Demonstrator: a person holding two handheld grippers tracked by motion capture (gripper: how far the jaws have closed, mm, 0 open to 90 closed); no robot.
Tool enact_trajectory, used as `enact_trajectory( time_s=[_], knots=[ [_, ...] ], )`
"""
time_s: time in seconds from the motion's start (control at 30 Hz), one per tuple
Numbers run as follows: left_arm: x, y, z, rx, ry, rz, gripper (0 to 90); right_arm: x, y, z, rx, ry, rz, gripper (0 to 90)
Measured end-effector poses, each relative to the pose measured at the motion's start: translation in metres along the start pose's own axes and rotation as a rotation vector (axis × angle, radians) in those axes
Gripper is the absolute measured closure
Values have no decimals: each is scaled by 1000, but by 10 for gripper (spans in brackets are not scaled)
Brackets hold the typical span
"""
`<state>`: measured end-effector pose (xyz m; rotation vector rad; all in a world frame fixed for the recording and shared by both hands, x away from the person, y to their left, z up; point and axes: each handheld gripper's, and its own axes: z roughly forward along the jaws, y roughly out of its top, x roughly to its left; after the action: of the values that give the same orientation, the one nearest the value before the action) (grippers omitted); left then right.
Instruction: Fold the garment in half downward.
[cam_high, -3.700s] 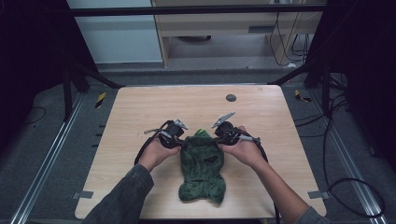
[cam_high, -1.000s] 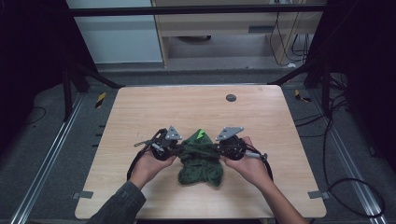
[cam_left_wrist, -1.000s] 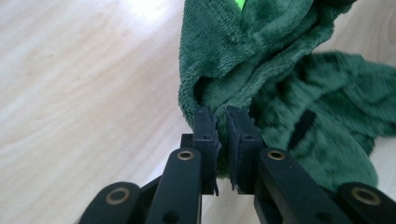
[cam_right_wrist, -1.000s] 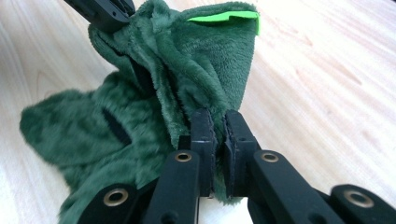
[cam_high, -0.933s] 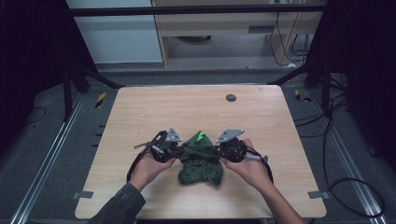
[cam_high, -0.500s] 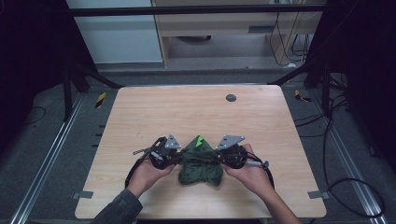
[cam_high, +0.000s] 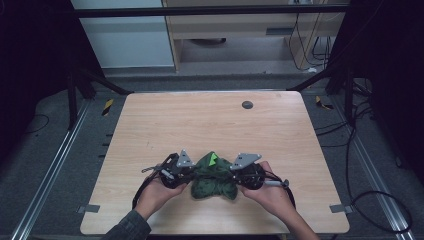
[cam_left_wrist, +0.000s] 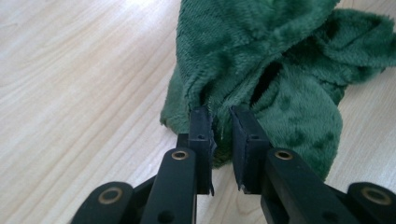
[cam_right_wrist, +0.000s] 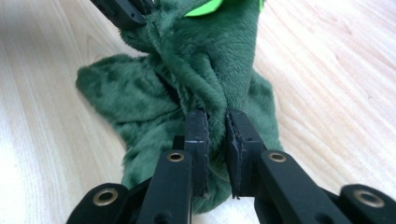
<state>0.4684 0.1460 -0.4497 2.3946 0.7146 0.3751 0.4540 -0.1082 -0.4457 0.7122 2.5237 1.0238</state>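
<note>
High view shows my left gripper (cam_high: 189, 172) and right gripper (cam_high: 235, 176) each pinching an edge of the soft, dark green plush garment (cam_high: 214, 181) at the bench's (cam_high: 210, 120) six o'clock; light, limp, needs edge grips.

The plush garment (cam_high: 214, 181) is seen as dark green, mottled with still darker green blotches on its fleecy surface; a bright lime-green tag (cam_high: 213, 159) is noted at its top edge. The table (cam_high: 210, 125) is recorded as pale beige wood with fine, darker grain lines, and a small dark grey round cap (cam_high: 247, 104) is set in it. Both the left gripper (cam_left_wrist: 221, 122) and the right gripper (cam_right_wrist: 215, 122) are black, with brass-coloured rivets along the jaws. Grey plates are observed on top of both grippers.
</note>
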Motion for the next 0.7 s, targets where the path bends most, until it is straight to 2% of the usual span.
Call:
enact_trajectory(
  time_s=[0.4,0.7],
  knots=[
    [-9,-14,0,-21,9,-5,759,7,-15,-2,27,11,-17,748],
    [-8,-20,-2,-21,14,-17,771,5,-24,-1,41,14,-5,748]
  ],
)
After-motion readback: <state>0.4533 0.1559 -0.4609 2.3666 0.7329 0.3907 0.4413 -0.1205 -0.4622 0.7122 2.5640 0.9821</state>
